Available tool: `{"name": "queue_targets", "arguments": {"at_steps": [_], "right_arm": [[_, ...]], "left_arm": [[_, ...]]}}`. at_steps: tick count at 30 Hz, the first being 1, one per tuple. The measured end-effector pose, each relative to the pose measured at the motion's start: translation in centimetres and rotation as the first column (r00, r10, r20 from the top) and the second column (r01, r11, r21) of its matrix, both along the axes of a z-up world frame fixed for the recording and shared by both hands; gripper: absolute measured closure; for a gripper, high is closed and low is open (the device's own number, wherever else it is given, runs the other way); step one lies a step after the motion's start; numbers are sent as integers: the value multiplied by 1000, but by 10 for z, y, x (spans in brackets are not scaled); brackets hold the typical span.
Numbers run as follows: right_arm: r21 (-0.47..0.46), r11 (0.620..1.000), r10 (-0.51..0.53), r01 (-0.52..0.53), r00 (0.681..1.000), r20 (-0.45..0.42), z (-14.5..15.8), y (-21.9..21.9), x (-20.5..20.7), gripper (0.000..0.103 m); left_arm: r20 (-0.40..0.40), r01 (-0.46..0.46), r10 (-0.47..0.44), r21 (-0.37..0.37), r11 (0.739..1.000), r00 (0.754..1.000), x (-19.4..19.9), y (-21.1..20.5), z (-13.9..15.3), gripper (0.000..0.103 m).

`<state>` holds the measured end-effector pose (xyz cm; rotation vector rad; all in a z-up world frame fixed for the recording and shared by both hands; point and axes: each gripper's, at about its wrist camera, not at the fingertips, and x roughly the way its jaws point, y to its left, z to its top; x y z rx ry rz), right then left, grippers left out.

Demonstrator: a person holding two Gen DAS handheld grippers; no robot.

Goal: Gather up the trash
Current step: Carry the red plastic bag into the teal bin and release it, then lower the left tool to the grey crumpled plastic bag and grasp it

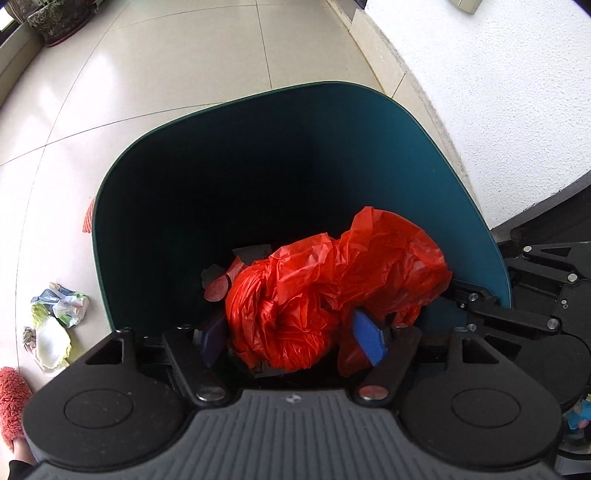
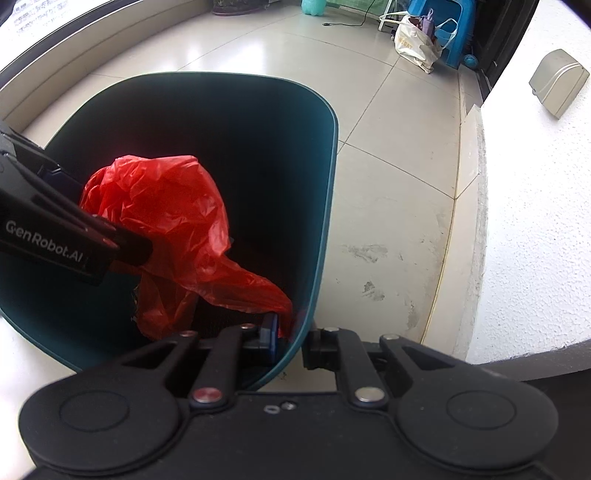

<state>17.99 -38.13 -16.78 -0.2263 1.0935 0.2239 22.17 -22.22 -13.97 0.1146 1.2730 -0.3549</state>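
A dark teal plastic trash bin (image 1: pixel 369 122) with rounded corners stands on the pale glossy tiled floor (image 1: pixel 184 55), close to a white rough-plastered wall (image 1: pixel 498 92) on the right. Inside the bin sits a crumpled red thin plastic bag (image 1: pixel 314 295), bunched and wrinkled, over a few scraps of paper (image 1: pixel 218 280) that show at its far left edge.

The left claw (image 1: pixel 295 336) reaches down into the bin with its blue-padded fingers (image 1: pixel 369 339) spread on either side of the red bag; the bag lies between them, and the pads stand apart from each other with the plastic bulging past them, so the claw is released rather than clenched on it.

The right claw (image 2: pixel 291 339) is clenched on the near right wall of the bin: one finger (image 2: pixel 269 336) sits inside against the wall, the other outside, and a stretched corner of the red bag is pinched at the inner pad.

On the floor to the left of the bin lie crumpled wrappers and white paper scraps (image 1: pixel 55 325). A fuzzy pink slipper (image 1: pixel 13 402) shows at the near left edge. Further off stand a plant pot (image 1: pixel 59 18), a blue plastic stool (image 2: pixel 454 29) and a cream shopping bag (image 2: pixel 413 44).
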Motion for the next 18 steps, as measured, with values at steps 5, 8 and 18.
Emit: {"name": "queue_targets", "arguments": {"at_steps": [5, 8, 18], "right_arm": [[-3, 1000, -3, 3, 1000, -2, 1, 3, -2, 91], [-3, 1000, -5, 5, 1000, -2, 1, 4, -2, 91], [-2, 1000, -7, 7, 1000, -3, 2, 4, -1, 91]], "left_arm": [[6, -12, 12, -43, 999, 1000, -4, 9, 9, 28], [20, -28, 29, -81, 996, 999, -10, 24, 22, 28], [93, -217, 236, -179, 960, 967, -25, 126, 66, 23]]}}
